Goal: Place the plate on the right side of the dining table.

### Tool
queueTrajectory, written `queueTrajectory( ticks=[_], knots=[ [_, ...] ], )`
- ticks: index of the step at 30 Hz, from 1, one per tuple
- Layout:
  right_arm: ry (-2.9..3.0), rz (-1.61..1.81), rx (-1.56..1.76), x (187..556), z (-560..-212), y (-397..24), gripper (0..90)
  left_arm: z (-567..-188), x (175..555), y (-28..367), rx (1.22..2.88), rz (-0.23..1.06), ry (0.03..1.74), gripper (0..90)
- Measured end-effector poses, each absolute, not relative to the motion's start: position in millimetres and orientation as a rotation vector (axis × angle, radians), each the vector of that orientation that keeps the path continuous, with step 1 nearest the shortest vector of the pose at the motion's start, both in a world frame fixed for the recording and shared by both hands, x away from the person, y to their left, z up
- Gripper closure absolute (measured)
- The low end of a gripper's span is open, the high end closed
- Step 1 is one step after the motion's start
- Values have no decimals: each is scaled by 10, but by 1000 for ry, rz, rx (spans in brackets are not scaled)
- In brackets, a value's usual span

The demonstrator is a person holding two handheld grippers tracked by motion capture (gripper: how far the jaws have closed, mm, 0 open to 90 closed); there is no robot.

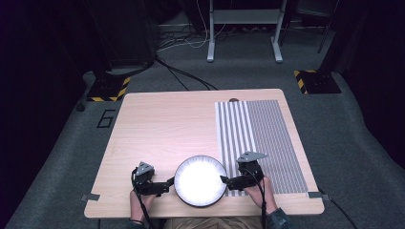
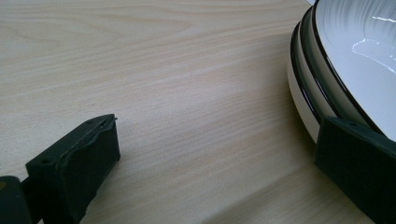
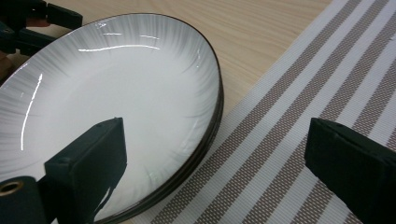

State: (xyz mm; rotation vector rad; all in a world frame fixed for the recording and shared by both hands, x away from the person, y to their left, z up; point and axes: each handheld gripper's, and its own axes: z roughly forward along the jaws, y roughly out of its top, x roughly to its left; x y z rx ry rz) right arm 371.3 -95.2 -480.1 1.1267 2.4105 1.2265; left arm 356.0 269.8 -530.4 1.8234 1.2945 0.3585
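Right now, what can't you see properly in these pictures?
- How many plates are stacked: left gripper view shows layered rims, the frame edge cuts them off.
- The plate's pattern: high view, washed out by glare.
- Small dark thing at the table's far edge: high view, too small.

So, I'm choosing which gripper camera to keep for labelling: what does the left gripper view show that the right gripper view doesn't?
Left gripper view: the stacked plate rims edge-on, showing more than one plate, with the left gripper open across bare table.
Right gripper view: the striped placemat, the top plate's full face, the open right gripper.
Both: plates and wood tabletop.
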Motion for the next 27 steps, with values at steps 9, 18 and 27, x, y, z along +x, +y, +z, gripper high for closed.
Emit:
queueTrajectory(
  ticks=[9,18,27],
  knots=[
    [2461,1263,1083,3695,-4835,-782,76,-5304,3553,2717,1813,330,1285,4],
    [2498,1283,1052,3682,-4829,-675,66,-5311,3556,2738,1809,300,1284,5],
    [2514,1276,1035,3661,-4855,-625,70,-5310,3553,2737,1813,301,1289,4]
  ],
)
